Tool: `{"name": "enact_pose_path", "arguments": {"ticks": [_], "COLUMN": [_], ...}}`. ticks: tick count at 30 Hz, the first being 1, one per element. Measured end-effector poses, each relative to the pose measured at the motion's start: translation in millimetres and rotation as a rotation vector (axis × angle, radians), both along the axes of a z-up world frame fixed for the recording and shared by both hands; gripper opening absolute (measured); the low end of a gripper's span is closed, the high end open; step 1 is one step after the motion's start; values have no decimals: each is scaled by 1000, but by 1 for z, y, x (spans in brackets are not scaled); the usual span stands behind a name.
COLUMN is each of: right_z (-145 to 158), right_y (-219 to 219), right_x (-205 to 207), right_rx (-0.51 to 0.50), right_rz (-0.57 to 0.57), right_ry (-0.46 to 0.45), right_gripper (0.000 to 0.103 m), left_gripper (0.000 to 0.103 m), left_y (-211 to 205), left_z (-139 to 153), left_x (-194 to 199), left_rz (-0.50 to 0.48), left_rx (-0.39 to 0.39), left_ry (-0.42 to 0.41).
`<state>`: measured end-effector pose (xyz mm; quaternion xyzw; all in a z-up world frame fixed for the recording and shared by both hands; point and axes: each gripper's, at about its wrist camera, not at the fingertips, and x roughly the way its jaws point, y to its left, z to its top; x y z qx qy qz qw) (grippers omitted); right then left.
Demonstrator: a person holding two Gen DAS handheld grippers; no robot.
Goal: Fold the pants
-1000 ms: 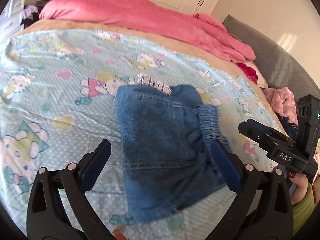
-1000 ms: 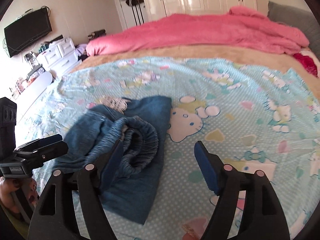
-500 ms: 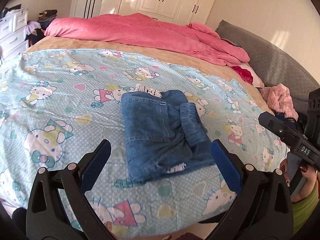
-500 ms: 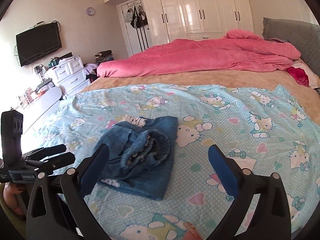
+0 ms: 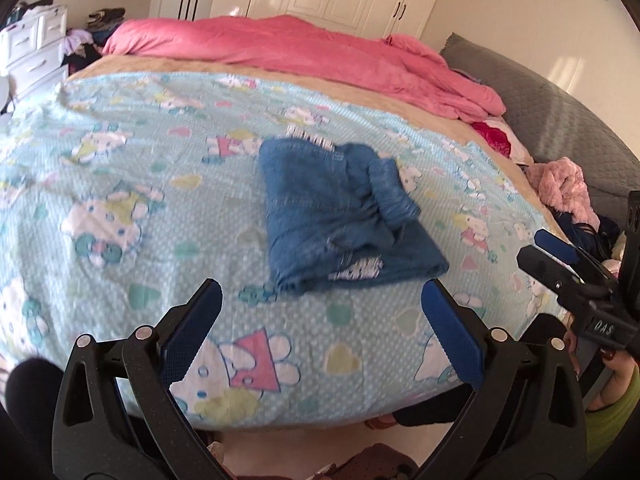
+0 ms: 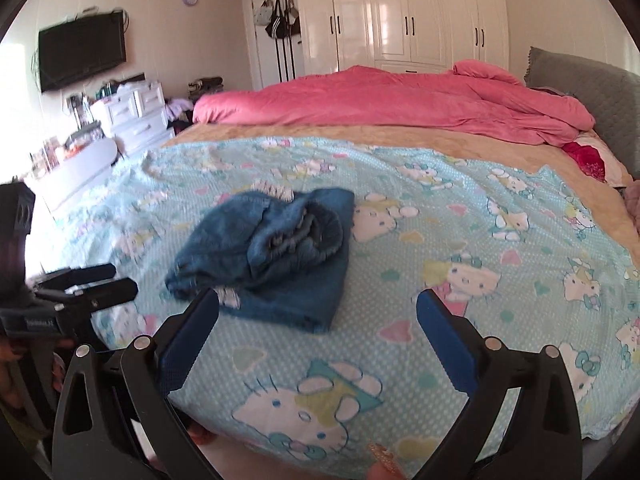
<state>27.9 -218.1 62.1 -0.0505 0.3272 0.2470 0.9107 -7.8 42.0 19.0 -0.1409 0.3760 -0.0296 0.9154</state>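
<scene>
Folded blue pants (image 5: 344,216) lie on a cartoon cat sheet (image 5: 120,184), and both grippers hang back with nothing in them.

On the left of the right wrist view there is a TV (image 6: 82,52) on the wall and white drawers (image 6: 134,116), with the left gripper (image 6: 100,282) low at the edge; from here you cannot tell if it is wide or closed. The left wrist view shows the left gripper (image 5: 320,306) with its blue pads wide apart, near the bed's front edge. The pants sit in the middle, past the pads. A pink blanket (image 5: 300,56) is bunched at the far side. Only the left wrist view shows the fuzzy pink thing (image 5: 564,184) on the right. The right gripper (image 6: 318,314) is wide apart too.
</scene>
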Motion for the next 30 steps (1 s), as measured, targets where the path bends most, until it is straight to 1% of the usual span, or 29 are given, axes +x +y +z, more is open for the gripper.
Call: {"name": "enact_pose_path", "arguments": {"ticks": [2,4,8,13,24,30], "right_z": [-10,-18,-27,-34,-34,-35], "right_y": [1,2,2,2,-1,-2], "right_x": [0,4,9,11,11,12], "right_rx": [-12,-7,-5,-3,-2,-4], "right_rz": [-5,-2,-12,-13,-23,-21], "right_ry": [17,56,75,102,95,106], "right_gripper": [99,99,99,99,99,99], "left_gripper": [94,94,94,94,94,94], "left_y": [-1,-3,-3,-4,-6,-6], "left_z": [-7,-14,-24,-28,-27,-27], "left_x": [-3,-3,-1,1,1,0], "left_rz": [0,-10,-5,-5,0,10], "left_rx": [4,6,1,2,2,4], "left_ry": [9,27,57,69,67,69]}}
